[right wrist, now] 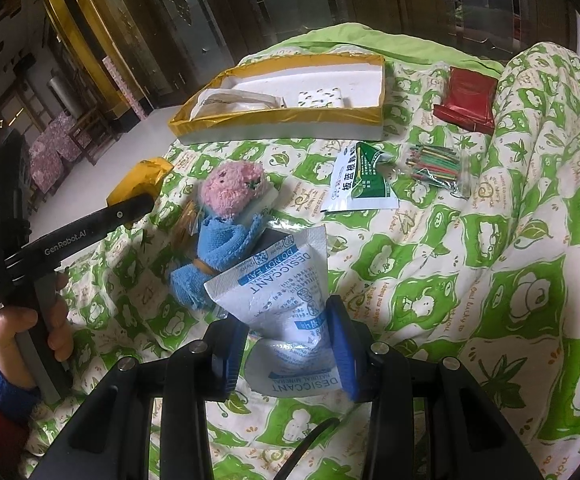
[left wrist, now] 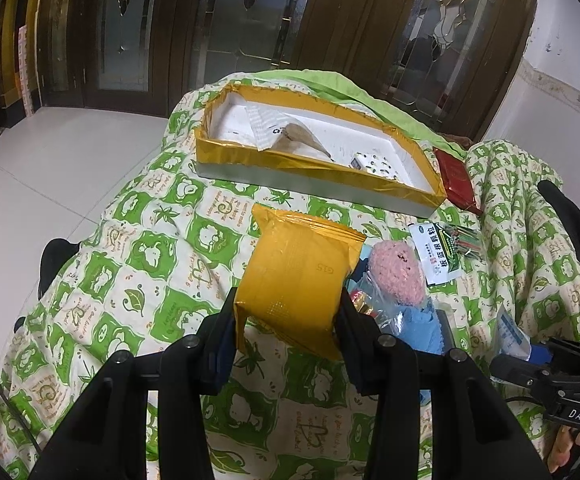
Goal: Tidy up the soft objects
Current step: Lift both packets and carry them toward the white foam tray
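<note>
The left gripper (left wrist: 287, 312) is clamped on a yellow foil packet (left wrist: 298, 276), held up above the quilt (left wrist: 129, 264); the right gripper (right wrist: 287, 344) is closed on a white desiccant sachet (right wrist: 281, 292), which is creased between the pads. Both packets are pinched near one end, so a slip or a tear of the thin sachet is judged possible if either is swung quickly toward the gold-edged box (left wrist: 310, 168) farther off. Beside the sachet, a pink and blue knitted toy (right wrist: 225, 216) could be snagged. Only in the right view are the person's hand (right wrist: 29, 328) and the whole red packet (right wrist: 466, 100) shown; the box's near wall is seen best from the left.
</note>
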`<state>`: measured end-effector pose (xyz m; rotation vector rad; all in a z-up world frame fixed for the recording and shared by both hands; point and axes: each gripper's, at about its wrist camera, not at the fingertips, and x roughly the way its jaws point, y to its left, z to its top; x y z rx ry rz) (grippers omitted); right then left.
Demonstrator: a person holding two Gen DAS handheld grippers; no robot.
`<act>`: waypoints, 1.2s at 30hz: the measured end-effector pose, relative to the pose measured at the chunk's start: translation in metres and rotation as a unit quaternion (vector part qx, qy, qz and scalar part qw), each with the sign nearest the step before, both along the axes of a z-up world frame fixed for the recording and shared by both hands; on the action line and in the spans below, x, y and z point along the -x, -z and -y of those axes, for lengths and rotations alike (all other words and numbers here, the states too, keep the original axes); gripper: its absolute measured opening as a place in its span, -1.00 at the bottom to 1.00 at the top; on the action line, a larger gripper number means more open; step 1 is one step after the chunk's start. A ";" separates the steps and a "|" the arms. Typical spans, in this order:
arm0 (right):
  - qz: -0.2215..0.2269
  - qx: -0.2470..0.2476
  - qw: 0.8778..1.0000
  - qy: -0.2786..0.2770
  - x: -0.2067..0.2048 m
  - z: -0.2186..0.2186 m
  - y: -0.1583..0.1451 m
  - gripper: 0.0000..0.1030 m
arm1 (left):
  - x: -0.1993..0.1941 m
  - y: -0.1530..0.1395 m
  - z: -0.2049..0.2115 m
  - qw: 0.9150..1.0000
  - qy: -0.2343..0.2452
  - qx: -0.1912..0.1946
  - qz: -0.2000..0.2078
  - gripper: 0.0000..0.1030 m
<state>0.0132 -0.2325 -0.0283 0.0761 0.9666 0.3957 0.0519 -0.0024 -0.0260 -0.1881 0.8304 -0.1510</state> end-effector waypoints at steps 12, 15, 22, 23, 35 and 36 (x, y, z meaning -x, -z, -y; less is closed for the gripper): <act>0.018 -0.002 1.000 -0.001 -0.005 0.001 -0.017 -0.18 | 0.000 -0.007 0.005 1.000 0.008 -0.007 0.010 -0.16; 0.017 -0.006 1.000 0.001 -0.009 0.002 -0.021 -0.18 | -0.002 -0.011 0.006 1.000 0.009 -0.008 0.014 -0.16; 0.015 -0.007 1.000 -0.005 -0.021 0.001 -0.030 -0.18 | -0.007 -0.014 0.002 1.000 0.008 -0.003 0.014 -0.16; 0.016 -0.006 1.000 -0.007 -0.023 0.000 -0.032 -0.18 | -0.007 -0.014 0.002 1.000 0.008 -0.003 0.014 -0.16; 0.023 -0.005 0.999 -0.023 -0.051 -0.005 -0.057 -0.18 | -0.017 -0.019 0.010 1.000 0.021 -0.014 0.014 -0.16; 0.024 -0.005 0.999 -0.022 -0.054 -0.006 -0.058 -0.18 | -0.019 -0.020 0.010 1.000 0.022 -0.015 0.014 -0.16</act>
